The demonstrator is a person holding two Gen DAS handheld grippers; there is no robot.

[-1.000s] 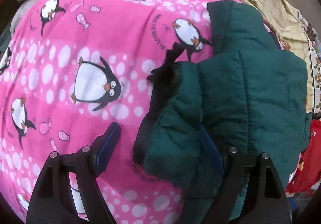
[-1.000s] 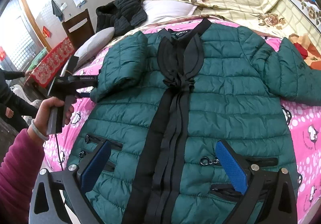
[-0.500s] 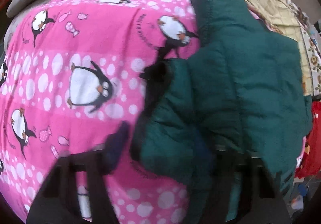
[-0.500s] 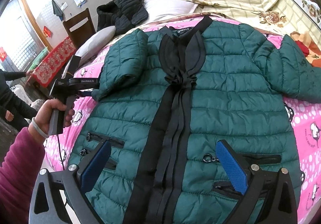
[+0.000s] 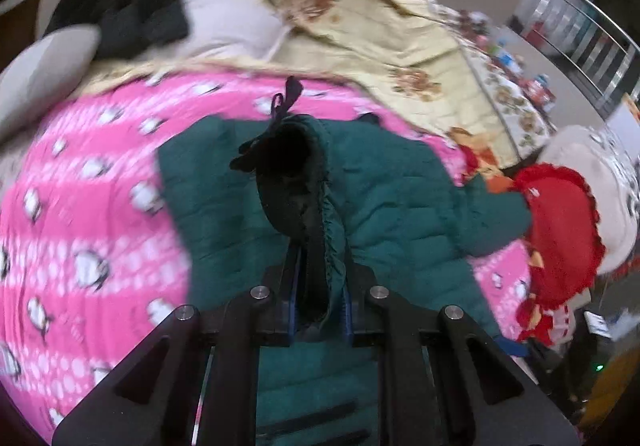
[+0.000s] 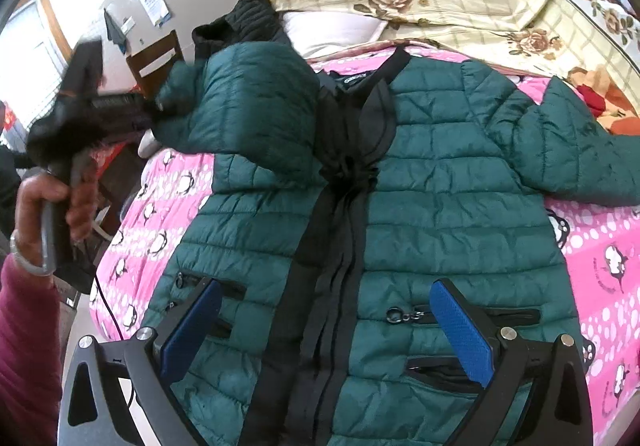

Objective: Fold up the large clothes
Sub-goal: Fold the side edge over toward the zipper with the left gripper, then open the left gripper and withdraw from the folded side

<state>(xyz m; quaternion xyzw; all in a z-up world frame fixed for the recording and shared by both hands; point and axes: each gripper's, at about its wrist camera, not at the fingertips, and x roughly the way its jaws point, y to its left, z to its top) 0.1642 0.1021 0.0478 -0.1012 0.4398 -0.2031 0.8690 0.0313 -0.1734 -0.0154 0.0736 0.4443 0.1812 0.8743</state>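
The left tongs (image 5: 320, 306) are clamped on the cuff of the green jacket (image 6: 420, 214) sleeve (image 5: 296, 182) and hold it up in front of them. The right tongs (image 6: 326, 330) are wide apart, hanging over the jacket's bottom part. The jacket lies flat on the pink penguin blanket (image 6: 600, 246), just ahead of the right tongs.

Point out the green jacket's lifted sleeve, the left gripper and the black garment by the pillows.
sleeve (image 5: 304, 174), left wrist view, cuff.
left gripper (image 5: 320, 302), left wrist view, between fingertips.
black garment (image 6: 248, 20), right wrist view, middle.
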